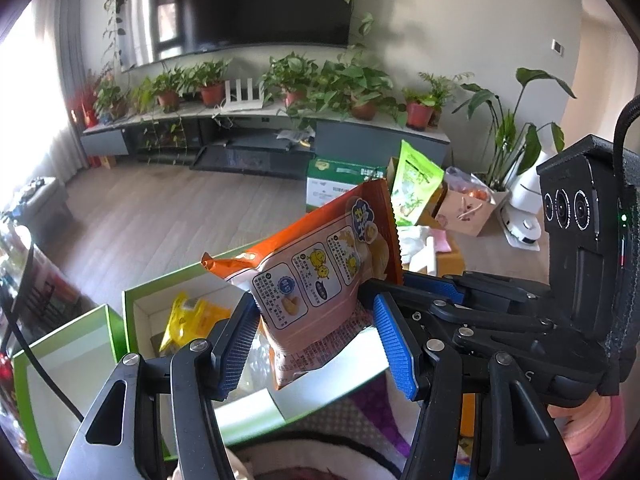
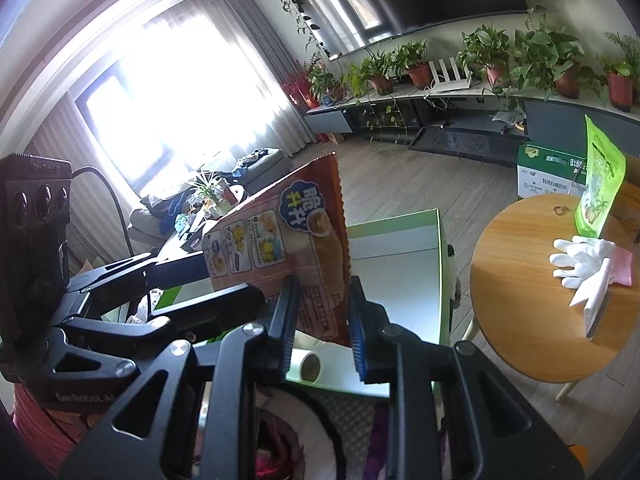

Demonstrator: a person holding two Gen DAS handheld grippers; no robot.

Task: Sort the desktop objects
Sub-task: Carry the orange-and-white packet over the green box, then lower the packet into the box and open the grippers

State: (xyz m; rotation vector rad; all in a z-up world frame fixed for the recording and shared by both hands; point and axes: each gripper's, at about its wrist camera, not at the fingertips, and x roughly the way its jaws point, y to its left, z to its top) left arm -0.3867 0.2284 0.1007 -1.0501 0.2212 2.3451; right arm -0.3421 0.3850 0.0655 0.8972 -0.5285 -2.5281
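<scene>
Wall-mounted television [image 1: 240, 4] at 12 o'clock above a low media console [image 1: 256, 136] lined with potted plants [image 1: 212, 84]. Curtained bright window [image 2: 168, 92] at 10 o'clock in the right wrist view. Wooden plank floor [image 1: 168, 216] at centre.

Hidden and unreadable parts, both wrist views

Orange snack bag [image 1: 316, 280]: lower end hidden between the pads; small print too fine to read. Yellow packet [image 1: 192, 320] in green box [image 1: 132, 304]: partly behind left finger. Window [image 2: 176, 92]: blown out. Round table [image 2: 520, 280]: cut by right edge.
</scene>
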